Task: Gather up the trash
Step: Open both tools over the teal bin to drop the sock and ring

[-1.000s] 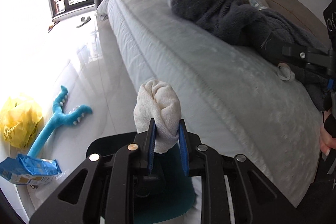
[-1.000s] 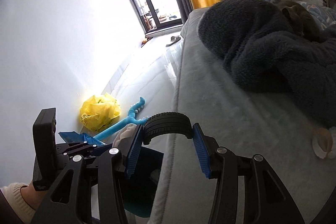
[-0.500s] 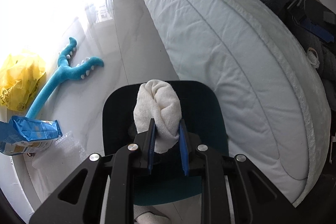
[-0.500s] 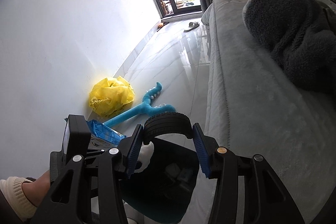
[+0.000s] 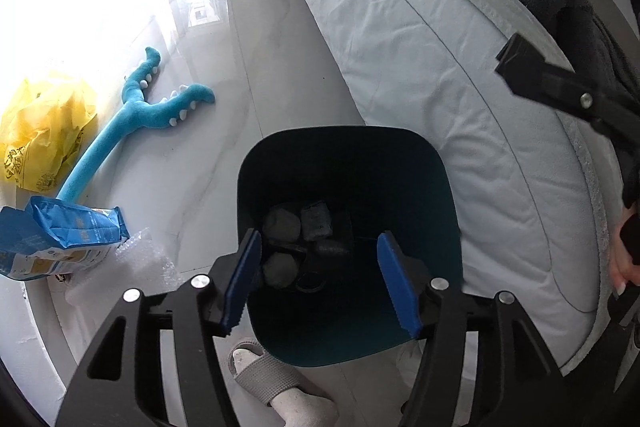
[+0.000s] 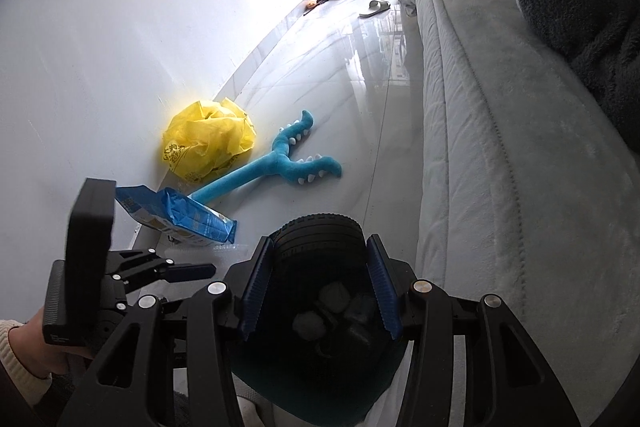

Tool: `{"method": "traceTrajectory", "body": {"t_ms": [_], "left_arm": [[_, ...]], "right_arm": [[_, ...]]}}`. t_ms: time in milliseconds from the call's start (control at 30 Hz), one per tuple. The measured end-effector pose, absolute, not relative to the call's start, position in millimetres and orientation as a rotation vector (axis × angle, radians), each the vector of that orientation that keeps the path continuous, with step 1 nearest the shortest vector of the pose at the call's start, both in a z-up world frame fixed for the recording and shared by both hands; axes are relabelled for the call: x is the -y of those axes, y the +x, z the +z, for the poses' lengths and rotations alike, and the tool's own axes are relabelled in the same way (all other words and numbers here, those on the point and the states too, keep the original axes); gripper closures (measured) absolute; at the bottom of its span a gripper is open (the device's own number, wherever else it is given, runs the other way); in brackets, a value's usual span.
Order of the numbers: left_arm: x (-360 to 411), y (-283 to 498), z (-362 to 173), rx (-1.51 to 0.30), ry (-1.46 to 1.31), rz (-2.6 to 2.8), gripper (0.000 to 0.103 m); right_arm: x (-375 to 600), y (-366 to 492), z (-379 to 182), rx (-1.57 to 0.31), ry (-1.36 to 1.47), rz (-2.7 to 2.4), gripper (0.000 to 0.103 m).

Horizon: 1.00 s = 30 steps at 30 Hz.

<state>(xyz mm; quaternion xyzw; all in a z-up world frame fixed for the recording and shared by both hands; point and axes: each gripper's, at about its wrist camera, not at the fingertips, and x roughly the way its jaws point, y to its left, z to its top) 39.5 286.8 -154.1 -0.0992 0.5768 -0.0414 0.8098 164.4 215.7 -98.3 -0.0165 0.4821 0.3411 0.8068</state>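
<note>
The dark teal bin (image 5: pixel 436 187) stands upright on the pale floor (image 5: pixel 260 99), mouth facing up, tight against the side of the bed (image 5: pixel 420 39), with several grey crumpled wads (image 5: pixel 282 225) lying at its bottom. Right above the mouth hangs the left gripper (image 5: pixel 320 279), tipped steeply downward, its blue-padded jaws opening with nothing between them. The right gripper (image 6: pixel 318 281) points down over the same bin and clamps a small black toy tire (image 6: pixel 318 237), tread outward, its axle line running across from pad to pad. A socked foot in a grey slipper (image 5: pixel 260 371) sits at the bin's near rim. On the wall side there is clutter: a blue packet (image 5: pixel 52 239) on clear bubble wrap (image 5: pixel 140 263), a long blue plush toy (image 5: pixel 132 119) stretching away with its forked end farthest off, and a yellow plastic bag (image 5: pixel 40 131). Beyond them the floor strip between wall and bed runs open toward the window.
</note>
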Motion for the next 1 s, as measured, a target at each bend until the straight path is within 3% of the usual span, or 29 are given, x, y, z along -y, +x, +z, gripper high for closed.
{"method": "traceTrajectory", "body": {"t_ms": [500, 800, 1000], "left_arm": [[-316.0, 23.9, -97.5, -0.942, -0.218, -0.06, 0.024], [-318.0, 21.7, -60.2, -0.746, -0.198, -0.038, 0.021], [-317.6, 25.6, -34.3, -0.643, -0.212, -0.028, 0.021]], "right_arm": [[-251.1, 159.0, -155.6, -1.171, -0.13, 0.719, 0.054], [-269.3, 152.4, -183.3, -1.223, -0.203, 0.716, 0.054], [-273.7, 143.0, -186.1, -1.249, -0.258, 0.732, 0.04]]}}
